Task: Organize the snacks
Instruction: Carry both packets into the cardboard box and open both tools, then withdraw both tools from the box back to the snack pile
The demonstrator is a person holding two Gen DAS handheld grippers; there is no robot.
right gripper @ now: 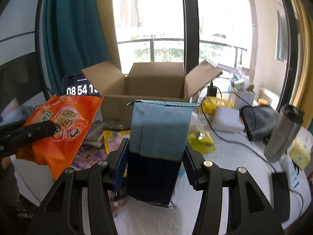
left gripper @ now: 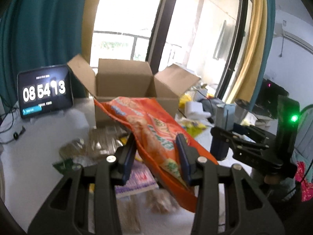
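My left gripper (left gripper: 156, 145) is shut on an orange snack bag (left gripper: 154, 133) and holds it tilted above the table, in front of the open cardboard box (left gripper: 125, 82). The bag also shows in the right wrist view (right gripper: 62, 129), with the left gripper (right gripper: 39, 131) on it. My right gripper (right gripper: 155, 146) is shut on an upright blue snack pouch (right gripper: 160, 137), lifted in front of the box (right gripper: 154, 82). In the left wrist view the right gripper (left gripper: 223, 137) shows at the right with the blue pouch (left gripper: 225, 115).
Several loose snack packs (left gripper: 101, 145) lie on the white table under the grippers; yellow packs (right gripper: 199, 139) lie right of the box. A tablet clock (left gripper: 45, 92) stands at the left. A steel tumbler (right gripper: 283, 133), cables, a white box (right gripper: 227, 119) and a grey cloth crowd the right.
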